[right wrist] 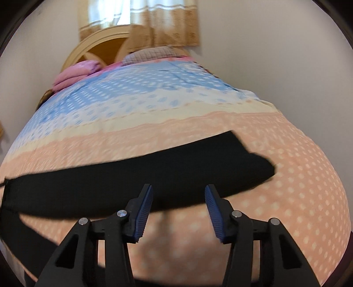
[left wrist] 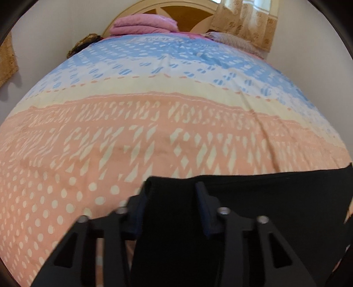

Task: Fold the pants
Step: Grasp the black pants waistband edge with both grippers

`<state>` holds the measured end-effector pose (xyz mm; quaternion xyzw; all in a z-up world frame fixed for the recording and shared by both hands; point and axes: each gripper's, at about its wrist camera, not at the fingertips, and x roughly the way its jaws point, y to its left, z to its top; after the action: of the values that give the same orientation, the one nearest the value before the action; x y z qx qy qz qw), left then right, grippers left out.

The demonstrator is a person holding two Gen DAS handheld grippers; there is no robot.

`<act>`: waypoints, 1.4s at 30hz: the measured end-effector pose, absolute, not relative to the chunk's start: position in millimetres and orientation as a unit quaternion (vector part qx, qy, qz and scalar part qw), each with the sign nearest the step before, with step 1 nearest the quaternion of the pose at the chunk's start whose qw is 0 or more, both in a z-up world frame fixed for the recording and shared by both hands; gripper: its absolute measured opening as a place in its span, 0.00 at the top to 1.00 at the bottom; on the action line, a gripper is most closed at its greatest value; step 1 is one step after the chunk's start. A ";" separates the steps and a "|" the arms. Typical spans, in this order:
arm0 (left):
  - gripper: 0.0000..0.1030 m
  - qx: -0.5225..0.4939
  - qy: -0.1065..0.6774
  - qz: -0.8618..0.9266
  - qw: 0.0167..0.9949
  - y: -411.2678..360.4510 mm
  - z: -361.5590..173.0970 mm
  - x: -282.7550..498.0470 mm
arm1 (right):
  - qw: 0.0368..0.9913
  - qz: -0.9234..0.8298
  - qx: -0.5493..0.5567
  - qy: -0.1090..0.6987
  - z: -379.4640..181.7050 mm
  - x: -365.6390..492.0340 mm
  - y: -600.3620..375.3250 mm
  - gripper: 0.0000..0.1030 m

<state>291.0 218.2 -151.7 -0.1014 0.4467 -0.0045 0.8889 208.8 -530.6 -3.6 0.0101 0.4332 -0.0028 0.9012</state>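
Black fabric pants (right wrist: 136, 174) lie stretched left to right across the near, peach polka-dot part of the peach, cream and blue patterned bedspread (right wrist: 154, 106). The left gripper (left wrist: 171, 194) has a bunched end of the pants between its blue pads; whether they press on it cannot be told. The right gripper (right wrist: 178, 198) hovers at the pants' near edge, jaws apart, nothing gripped. Far off, a folded pink blanket (left wrist: 143, 24) sits by the arched wooden headboard (left wrist: 181, 13), tan curtains (right wrist: 163, 24) behind.

no readable text or labels
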 end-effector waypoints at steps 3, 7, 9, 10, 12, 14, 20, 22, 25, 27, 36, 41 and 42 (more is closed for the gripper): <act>0.72 -0.100 0.445 -0.011 0.890 216.0 -148.4 293.2 | 0.902 -0.032 -0.001 0.431 -0.3 233.4 -556.6 0.50; 0.79 -0.099 0.445 -0.015 0.890 214.7 -145.8 297.7 | 0.892 -0.047 0.021 0.450 -6.1 266.5 -586.3 0.50; 0.79 -0.092 0.450 -0.012 0.888 213.5 -148.3 300.9 | 0.888 -0.046 0.028 0.457 -9.8 281.4 -595.9 0.50; 0.79 -0.091 0.451 -0.013 0.888 213.0 -149.3 301.9 | 0.884 -0.048 0.021 0.464 -13.2 290.9 -598.8 0.50; 0.79 -0.084 0.452 -0.014 0.888 212.8 -148.7 304.7 | 0.880 -0.052 0.016 0.471 -19.3 304.1 -604.2 0.50; 0.78 -0.079 0.454 -0.016 0.887 213.0 -147.8 306.7 | 0.872 -0.037 0.028 0.488 -27.6 319.0 -610.5 0.50; 0.63 -0.050 0.453 -0.003 0.890 209.3 -146.7 309.1 | 0.863 -0.018 0.005 0.505 -41.9 344.7 -610.1 0.50; 0.74 -0.050 0.451 -0.011 0.891 207.2 -147.4 309.4 | 0.859 -0.006 0.002 0.511 -43.5 345.4 -606.2 0.65; 0.86 -0.048 0.452 -0.022 0.890 203.4 -146.0 309.8 | 0.860 0.021 -0.017 0.510 -42.2 338.9 -594.3 0.85; 0.87 -0.047 0.449 -0.024 0.892 202.6 -144.1 308.7 | 0.862 0.022 -0.019 0.506 -40.5 334.2 -591.8 0.89; 0.88 -0.072 0.398 -0.046 0.914 214.0 -112.3 287.7 | 0.903 0.028 -0.003 0.428 11.8 303.9 -587.6 0.93; 0.88 -0.093 0.368 -0.063 0.923 222.2 -96.3 271.0 | 0.924 0.039 0.004 0.381 44.2 269.9 -592.7 0.93; 0.88 -0.096 0.363 -0.064 0.924 224.1 -94.1 267.0 | 0.926 0.042 0.005 0.375 48.7 263.4 -593.8 0.93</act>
<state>267.0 224.1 -94.1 -0.0963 0.3633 -0.0643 0.9245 263.4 -593.8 48.7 0.0054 0.3745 0.0423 0.9262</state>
